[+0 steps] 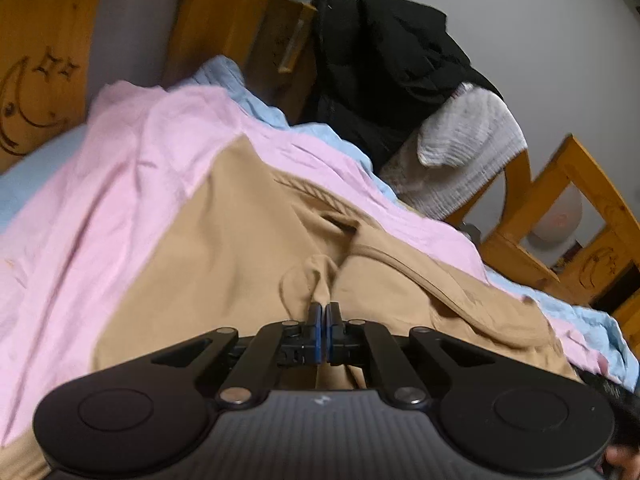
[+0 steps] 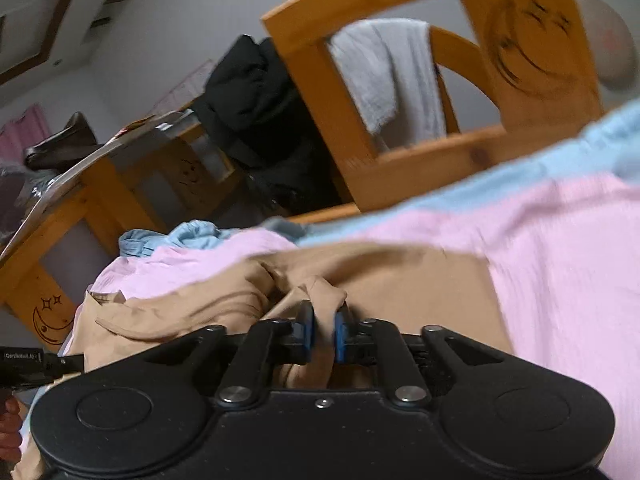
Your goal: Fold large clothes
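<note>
1. The left gripper [image 1: 324, 306] has its jaws pressed nearly together on a small pinch of the tan garment [image 1: 224, 240], which rises as a little peak just ahead of the jaws.
2. The right gripper [image 2: 323, 312] also pinches the tan garment [image 2: 400, 276]. Its jaws stand a little apart because a thicker bunch of cloth sits between the blue pads [image 2: 305, 334].
3. The garment lies spread ahead of both jaws and to their sides, on the pink sheet [image 1: 132, 168] of the bed, with a light blue sheet [image 1: 260, 104] beyond it.
4. Both grips are probably taken on one edge so that the cloth can be lifted and carried over for a fold; two holds keep the edge straight.
5. The bed gives a wide, soft place for such a large piece, which seems to be the reason for working there.
6. Beyond the jaws stand a wooden bed frame [image 2: 472, 60] with moon and star carvings, a black jacket [image 1: 384, 60] and a white towel [image 1: 476, 140] hung over it.
7. Hard to read: the kind of garment cannot be told, though a seam and an opening show ahead of the left jaws.
8. Each gripper body hides the cloth nearest to it, and the right wrist view is blurred, so how deep the pinches go cannot be told.
</note>
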